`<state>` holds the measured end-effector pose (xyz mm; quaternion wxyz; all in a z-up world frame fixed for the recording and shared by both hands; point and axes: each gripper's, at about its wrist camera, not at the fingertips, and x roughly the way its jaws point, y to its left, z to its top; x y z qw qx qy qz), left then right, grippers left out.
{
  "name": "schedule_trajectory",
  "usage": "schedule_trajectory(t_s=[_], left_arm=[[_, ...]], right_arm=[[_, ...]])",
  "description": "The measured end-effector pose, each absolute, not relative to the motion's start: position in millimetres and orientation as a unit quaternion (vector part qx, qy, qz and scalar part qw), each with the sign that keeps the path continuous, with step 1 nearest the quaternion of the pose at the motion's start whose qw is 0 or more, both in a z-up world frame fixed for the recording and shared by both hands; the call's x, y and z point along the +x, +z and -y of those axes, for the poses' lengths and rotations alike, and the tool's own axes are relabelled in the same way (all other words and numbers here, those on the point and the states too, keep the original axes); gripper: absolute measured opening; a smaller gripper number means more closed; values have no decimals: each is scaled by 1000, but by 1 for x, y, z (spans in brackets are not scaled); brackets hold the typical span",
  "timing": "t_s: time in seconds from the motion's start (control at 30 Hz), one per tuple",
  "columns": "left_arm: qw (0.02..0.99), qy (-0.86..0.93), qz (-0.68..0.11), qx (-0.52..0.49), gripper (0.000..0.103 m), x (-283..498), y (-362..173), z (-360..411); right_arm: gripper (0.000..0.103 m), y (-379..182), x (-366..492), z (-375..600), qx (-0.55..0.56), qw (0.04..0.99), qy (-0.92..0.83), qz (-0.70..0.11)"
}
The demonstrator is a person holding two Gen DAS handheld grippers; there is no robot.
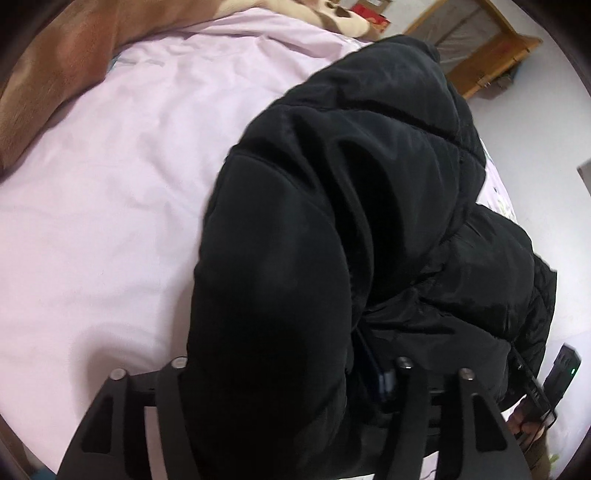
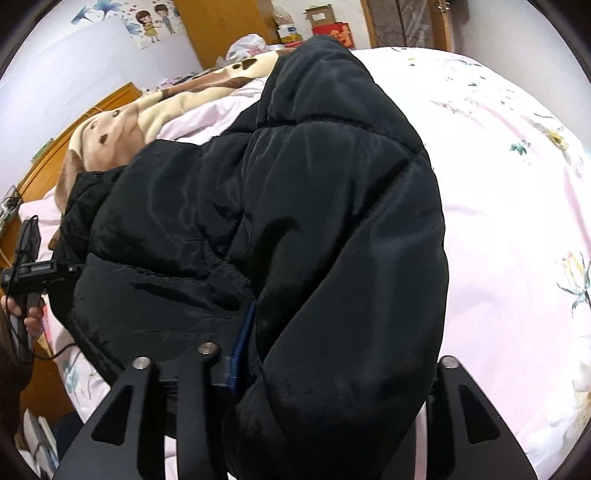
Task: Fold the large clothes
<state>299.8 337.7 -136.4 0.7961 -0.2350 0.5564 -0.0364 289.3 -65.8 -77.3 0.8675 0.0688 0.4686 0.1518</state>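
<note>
Though finger state unclear, one black puffer jacket (image 1: 332, 221) between two grippers, left gripper (image 1: 291, 373) and right gripper (image 2: 317, 362).

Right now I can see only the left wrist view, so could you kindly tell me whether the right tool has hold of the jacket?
Observer: It appears so. The black jacket fills the gap of the right tool, and the tool's blue pad presses against the fabric.
Operator: Thank you. What lies to the right of the jacket?
Observer: Pink sheet with a floral print.
Operator: And on the far left?
Observer: A wooden headboard behind the brown-and-cream blanket, and a cartoon couple sticker on the wall.
</note>
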Motion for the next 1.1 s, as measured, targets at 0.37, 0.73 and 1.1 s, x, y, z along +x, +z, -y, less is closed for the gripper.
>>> schedule_trajectory(t_s=[0.37,0.73,1.1], left_arm=[[806,12,-539,-245,72,274,-112,-368],[867,33,-455,-201,72,246,-16,-348],[826,40,-546,-134,72,347,-117,-296]], right_arm=[[77,-51,285,71,45,887,96,-449],[77,22,273,56,3,933,60,-354],[77,-64,342,49,43,849,71,-522]])
